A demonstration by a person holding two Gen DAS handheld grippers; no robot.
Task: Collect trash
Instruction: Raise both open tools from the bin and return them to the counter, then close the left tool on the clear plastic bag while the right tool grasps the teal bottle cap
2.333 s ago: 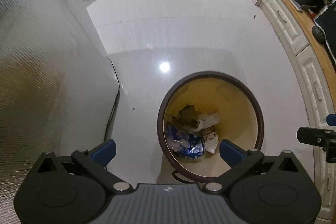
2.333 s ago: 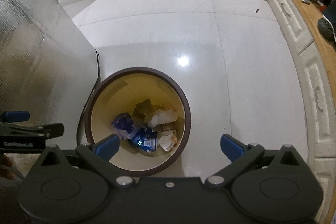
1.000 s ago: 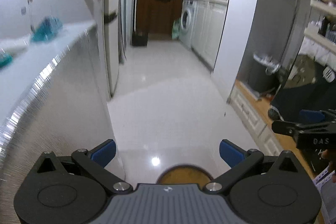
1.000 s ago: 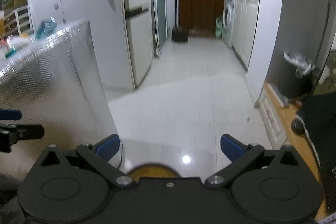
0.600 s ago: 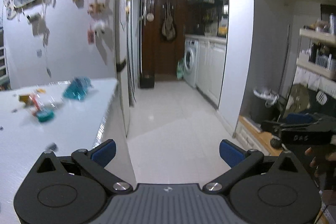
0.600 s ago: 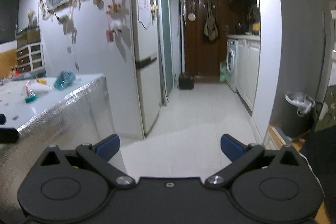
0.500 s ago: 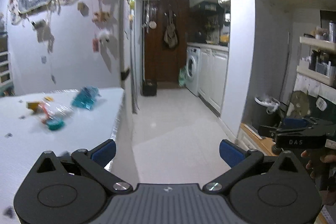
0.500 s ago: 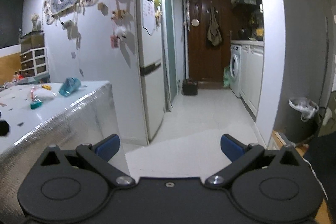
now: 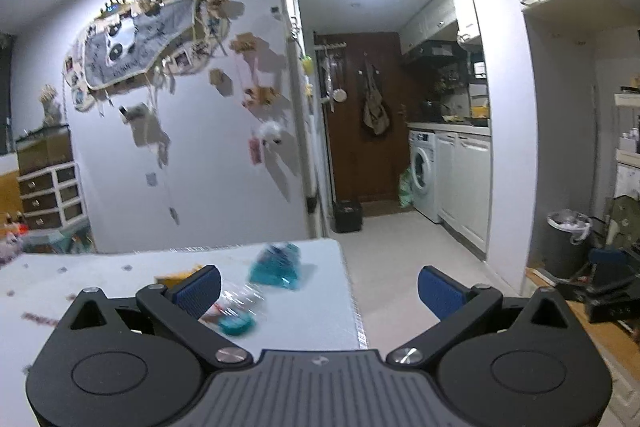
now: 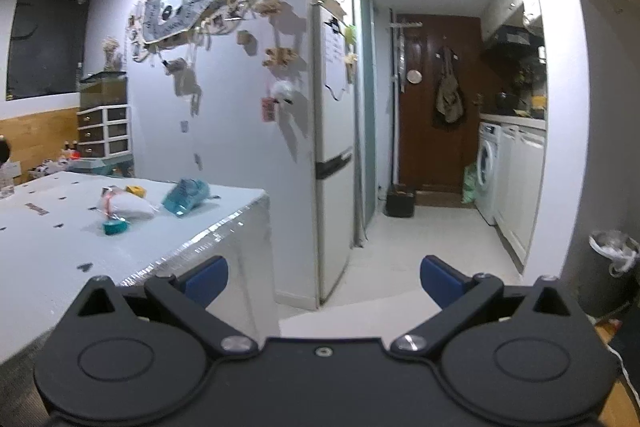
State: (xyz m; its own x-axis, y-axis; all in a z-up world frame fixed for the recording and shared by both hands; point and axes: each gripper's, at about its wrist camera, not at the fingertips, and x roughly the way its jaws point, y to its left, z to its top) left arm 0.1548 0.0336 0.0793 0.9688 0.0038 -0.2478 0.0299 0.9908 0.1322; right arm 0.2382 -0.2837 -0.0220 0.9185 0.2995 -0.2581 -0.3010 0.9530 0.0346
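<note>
White table fills the left of both views, and on it lies the trash. We hold the left gripper and the right gripper with jaws wide apart and nothing between them. Next we should bring the left one down over the teal wrapper near the table's corner and centre it before closing; the clear plastic bag is just beside it. Beyond, a corridor leads to a wooden door and a washing machine.

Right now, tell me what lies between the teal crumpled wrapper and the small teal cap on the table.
In the right wrist view, a clear plastic bag lies between the teal wrapper and the teal cap.
</note>
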